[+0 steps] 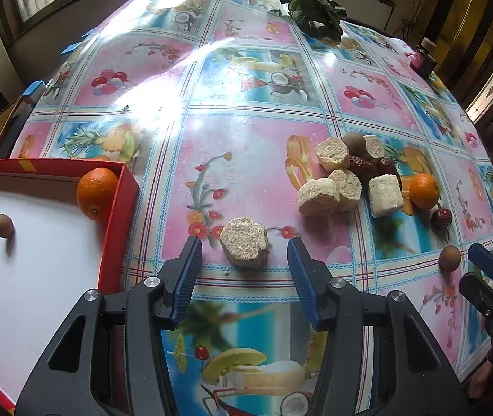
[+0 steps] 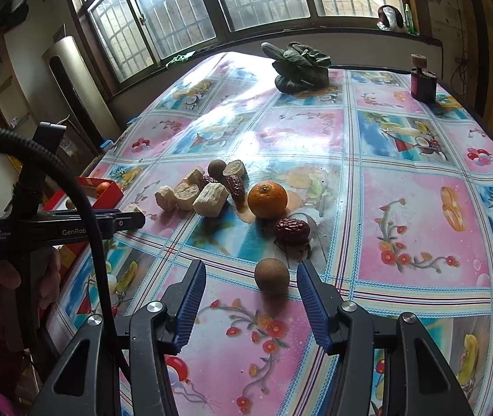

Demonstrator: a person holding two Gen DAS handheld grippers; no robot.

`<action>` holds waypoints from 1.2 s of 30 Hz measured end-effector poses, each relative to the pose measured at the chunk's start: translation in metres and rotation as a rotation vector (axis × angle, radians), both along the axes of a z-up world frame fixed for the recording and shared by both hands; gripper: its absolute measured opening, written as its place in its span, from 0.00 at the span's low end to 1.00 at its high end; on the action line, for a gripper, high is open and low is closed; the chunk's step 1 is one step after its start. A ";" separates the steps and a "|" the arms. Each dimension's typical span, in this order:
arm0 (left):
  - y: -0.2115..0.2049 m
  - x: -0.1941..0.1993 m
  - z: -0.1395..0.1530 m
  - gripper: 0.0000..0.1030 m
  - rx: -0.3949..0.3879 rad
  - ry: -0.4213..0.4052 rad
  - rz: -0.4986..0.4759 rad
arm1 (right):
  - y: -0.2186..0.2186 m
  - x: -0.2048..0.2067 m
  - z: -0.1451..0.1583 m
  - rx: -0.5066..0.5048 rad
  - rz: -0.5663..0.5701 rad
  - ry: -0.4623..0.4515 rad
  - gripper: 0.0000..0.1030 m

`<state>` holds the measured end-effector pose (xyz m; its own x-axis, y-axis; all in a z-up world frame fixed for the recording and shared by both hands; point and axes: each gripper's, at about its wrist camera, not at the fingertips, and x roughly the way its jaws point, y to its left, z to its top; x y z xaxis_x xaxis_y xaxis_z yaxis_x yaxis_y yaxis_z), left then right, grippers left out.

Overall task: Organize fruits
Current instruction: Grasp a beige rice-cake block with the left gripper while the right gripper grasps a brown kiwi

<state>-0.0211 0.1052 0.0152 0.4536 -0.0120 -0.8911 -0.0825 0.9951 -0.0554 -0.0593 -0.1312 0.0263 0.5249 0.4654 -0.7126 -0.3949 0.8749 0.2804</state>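
The right gripper (image 2: 251, 298) has its fingers spread, and the small brown round fruit (image 2: 271, 275) sits dead ahead between the tips, a touch toward the right one, not yet touched. Being round, it offers no long axis to line up with. The left gripper (image 1: 244, 260) is likewise spread, facing a pale crumbly chunk (image 1: 244, 248), with the red tray (image 1: 121, 208) off to its left. The left tool's side reads "GenRob", cut short.

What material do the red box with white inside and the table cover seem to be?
The red shallow box looks like cardboard: thin folded walls, matte white floor. The flowery pink-and-blue table cover seems glossy plastic or oilcloth, since window light glares off it.
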 end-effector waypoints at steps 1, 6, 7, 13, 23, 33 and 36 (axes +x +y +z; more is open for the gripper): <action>0.000 0.001 0.000 0.50 0.002 0.000 0.001 | 0.000 0.000 0.000 -0.001 -0.001 -0.001 0.52; -0.001 0.002 -0.001 0.50 0.017 -0.004 -0.001 | -0.001 0.001 -0.001 0.002 -0.009 0.006 0.52; -0.001 0.002 -0.002 0.50 0.021 -0.005 -0.002 | -0.001 0.001 -0.002 0.003 -0.010 0.008 0.52; -0.003 0.004 -0.003 0.50 0.054 -0.023 -0.015 | 0.001 0.002 -0.003 0.001 -0.002 0.008 0.52; 0.002 -0.001 -0.002 0.27 0.030 -0.043 -0.030 | 0.006 0.007 -0.011 0.008 0.005 0.032 0.52; -0.003 -0.010 0.006 0.27 0.008 -0.049 -0.051 | 0.008 0.012 -0.017 -0.085 -0.042 0.039 0.26; -0.003 -0.014 0.010 0.27 0.010 -0.058 -0.055 | 0.008 0.007 -0.013 -0.082 -0.043 0.024 0.26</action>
<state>-0.0350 0.1018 0.0250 0.5032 -0.0297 -0.8636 -0.0251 0.9985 -0.0489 -0.0523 -0.1235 0.0138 0.5254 0.3827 -0.7599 -0.3505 0.9112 0.2165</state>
